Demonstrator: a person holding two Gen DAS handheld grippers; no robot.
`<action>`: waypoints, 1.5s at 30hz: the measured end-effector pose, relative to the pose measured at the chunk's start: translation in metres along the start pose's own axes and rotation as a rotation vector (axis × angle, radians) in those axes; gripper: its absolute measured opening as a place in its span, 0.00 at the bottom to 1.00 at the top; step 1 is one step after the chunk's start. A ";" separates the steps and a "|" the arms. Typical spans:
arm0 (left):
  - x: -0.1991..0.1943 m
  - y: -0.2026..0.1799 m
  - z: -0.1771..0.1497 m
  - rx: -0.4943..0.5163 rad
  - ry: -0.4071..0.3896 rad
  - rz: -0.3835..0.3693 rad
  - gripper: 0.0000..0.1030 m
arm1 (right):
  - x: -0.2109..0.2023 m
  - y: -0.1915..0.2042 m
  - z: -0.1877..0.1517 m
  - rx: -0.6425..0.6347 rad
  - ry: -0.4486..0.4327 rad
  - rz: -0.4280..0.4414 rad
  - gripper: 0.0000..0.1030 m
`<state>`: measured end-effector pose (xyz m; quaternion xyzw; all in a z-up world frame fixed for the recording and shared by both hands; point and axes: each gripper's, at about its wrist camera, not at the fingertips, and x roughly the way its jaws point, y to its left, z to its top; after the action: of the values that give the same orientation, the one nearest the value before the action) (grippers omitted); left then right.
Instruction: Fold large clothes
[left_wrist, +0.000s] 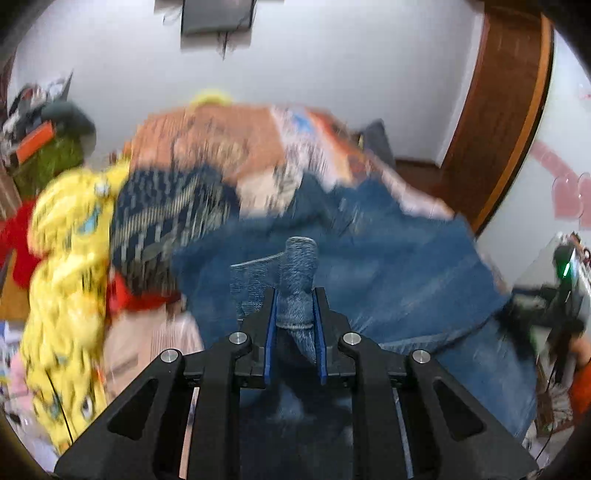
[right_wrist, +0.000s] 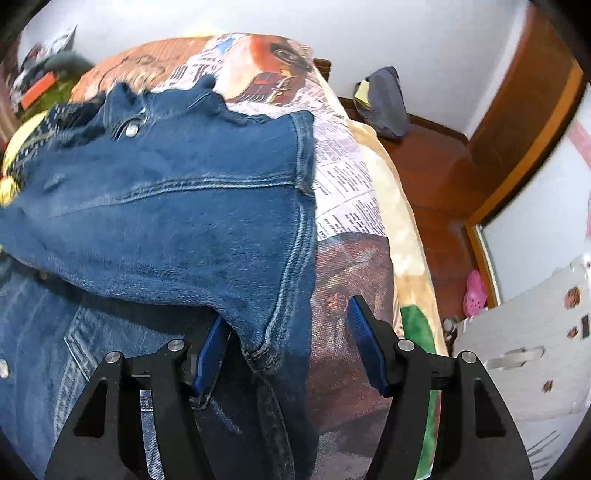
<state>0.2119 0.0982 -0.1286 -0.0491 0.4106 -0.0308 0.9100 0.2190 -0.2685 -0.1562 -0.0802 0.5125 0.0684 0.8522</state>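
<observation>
A: Pinching a bunched fold of the denim jacket (left_wrist: 388, 266), the left hand-held gripper (left_wrist: 295, 325) has its blue pads pressed together on the cloth; the rest of the jacket spreads ahead of it across the bed (left_wrist: 207, 140).

B: And the right hand-held gripper (right_wrist: 291, 336)?

A: Spread wide, holding nothing. The jacket's seamed corner lies between its fingers, touching the left pad, with the printed bedspread (right_wrist: 343, 177) beyond the right one.

B: What could go wrong?

A: The left view is blurred, so I judge that side is moving. With only one corner held, the heavy denim may slide or twist, spoiling the fold. To the left of that gripper sits a yellow garment (left_wrist: 66, 266), close enough to snag and drag along.
</observation>
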 end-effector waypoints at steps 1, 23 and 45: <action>0.004 0.004 -0.013 -0.006 0.033 -0.001 0.18 | 0.001 -0.002 0.000 0.015 0.017 0.021 0.58; 0.029 0.058 -0.069 -0.238 0.218 -0.094 0.53 | -0.035 0.020 -0.002 -0.039 -0.014 0.088 0.58; 0.044 0.044 -0.068 -0.022 0.175 0.137 0.33 | 0.004 0.029 0.015 0.013 0.040 0.121 0.58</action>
<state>0.1903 0.1336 -0.2108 -0.0281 0.4912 0.0316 0.8700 0.2281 -0.2374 -0.1552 -0.0449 0.5338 0.1150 0.8366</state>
